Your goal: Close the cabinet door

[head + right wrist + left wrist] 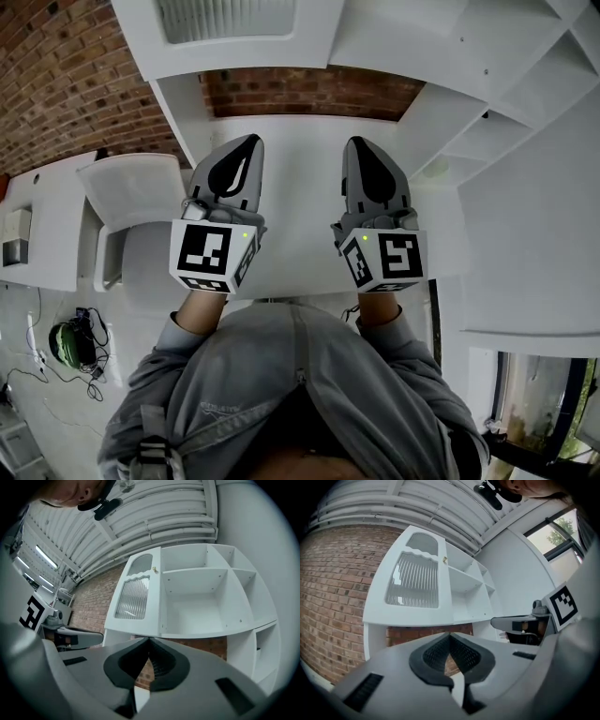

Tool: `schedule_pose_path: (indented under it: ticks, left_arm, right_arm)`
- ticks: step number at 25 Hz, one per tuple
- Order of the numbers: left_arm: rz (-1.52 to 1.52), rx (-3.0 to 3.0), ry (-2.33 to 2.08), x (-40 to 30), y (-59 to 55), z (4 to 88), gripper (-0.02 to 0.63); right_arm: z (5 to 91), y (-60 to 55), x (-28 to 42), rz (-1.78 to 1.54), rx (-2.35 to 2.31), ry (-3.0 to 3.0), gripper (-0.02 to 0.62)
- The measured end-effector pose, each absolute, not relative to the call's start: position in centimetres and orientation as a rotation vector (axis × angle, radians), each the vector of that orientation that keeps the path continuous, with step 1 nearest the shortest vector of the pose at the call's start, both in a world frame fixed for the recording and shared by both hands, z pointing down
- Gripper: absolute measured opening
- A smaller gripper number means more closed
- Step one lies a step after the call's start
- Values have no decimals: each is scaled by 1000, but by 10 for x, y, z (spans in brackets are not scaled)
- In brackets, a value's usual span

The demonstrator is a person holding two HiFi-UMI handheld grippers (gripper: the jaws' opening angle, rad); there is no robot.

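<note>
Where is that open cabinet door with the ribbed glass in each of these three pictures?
Head view: cabinet door at the top edge, left of centre.
Left gripper view: door centre-left, swung open.
Right gripper view: door left of the shelves.
Shared landmark: the brick wall.

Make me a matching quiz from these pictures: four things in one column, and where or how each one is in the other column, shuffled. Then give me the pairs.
Things:
1. cabinet door
2. brick wall
3. right gripper
4. green headset

Places and states:
A. jaws together, nothing between them
B. on the floor, at the head view's lower left
C. swung open, left of the bare shelves
D. behind those shelves

Pairs: 1-C, 2-D, 3-A, 4-B
</note>
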State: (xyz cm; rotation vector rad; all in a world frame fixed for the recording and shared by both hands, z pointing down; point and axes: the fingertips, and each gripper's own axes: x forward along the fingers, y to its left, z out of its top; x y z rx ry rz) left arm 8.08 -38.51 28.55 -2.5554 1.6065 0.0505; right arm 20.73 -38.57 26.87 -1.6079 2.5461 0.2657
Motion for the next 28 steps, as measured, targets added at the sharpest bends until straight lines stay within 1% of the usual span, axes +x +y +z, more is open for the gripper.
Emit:
schedule_pose_path:
  ticks: [13,28]
  left_arm:
    - [-30,-2550,1711,65,-360,330,6]
    - [-48,-2549,1731,57,-355,338,6]
  right_arm:
    - [321,-363,191,173,-1591,2598,26]
    - [325,-362,177,173,-1560,2626,26]
